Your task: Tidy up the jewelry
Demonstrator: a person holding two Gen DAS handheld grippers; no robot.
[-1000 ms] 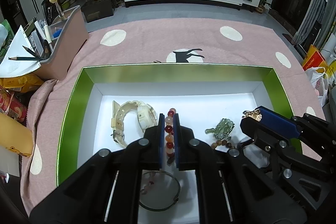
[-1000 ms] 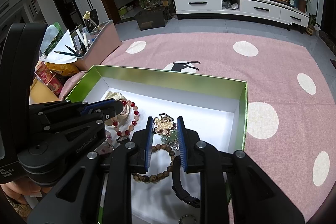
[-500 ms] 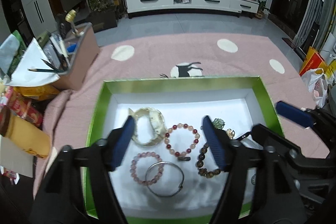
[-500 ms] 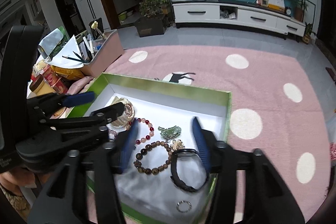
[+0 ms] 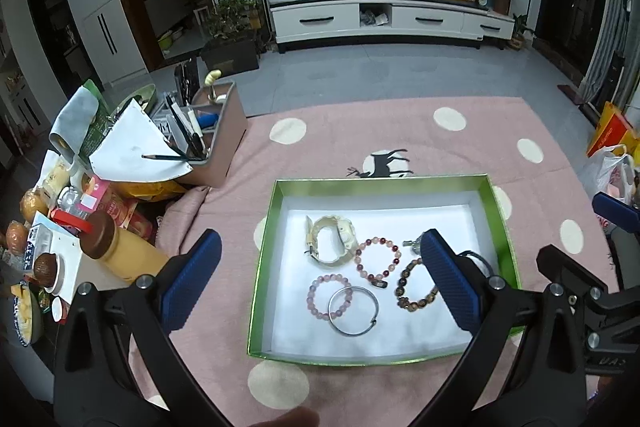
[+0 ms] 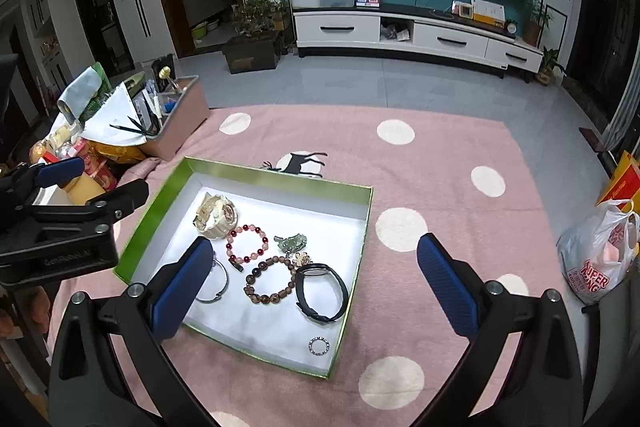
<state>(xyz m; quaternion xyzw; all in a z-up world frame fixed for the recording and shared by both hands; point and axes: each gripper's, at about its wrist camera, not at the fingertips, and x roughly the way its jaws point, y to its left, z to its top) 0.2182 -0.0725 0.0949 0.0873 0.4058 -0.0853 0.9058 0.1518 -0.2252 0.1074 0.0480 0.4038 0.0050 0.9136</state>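
Jewelry (image 5: 374, 263) in green box (image 5: 380, 183)

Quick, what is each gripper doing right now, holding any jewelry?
Left gripper: jaws opening wide, holding nothing.
Right gripper: jaws opening wide, holding nothing.

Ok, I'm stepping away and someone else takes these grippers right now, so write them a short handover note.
Left gripper: jaws opening wide, nothing between them, above the box.
Right gripper: jaws opening wide too, nothing held.
In the green box, lying loose on the white lining: cream watch, red bead bracelet, pink bead bracelet, silver bangle, brown bead bracelet, jade pendant, gold flower brooch, black band, small ring.
Done: all visible jewelry is inside the box.
Left: some pieces touch or overlap; spread them if neater spacing is wanted.
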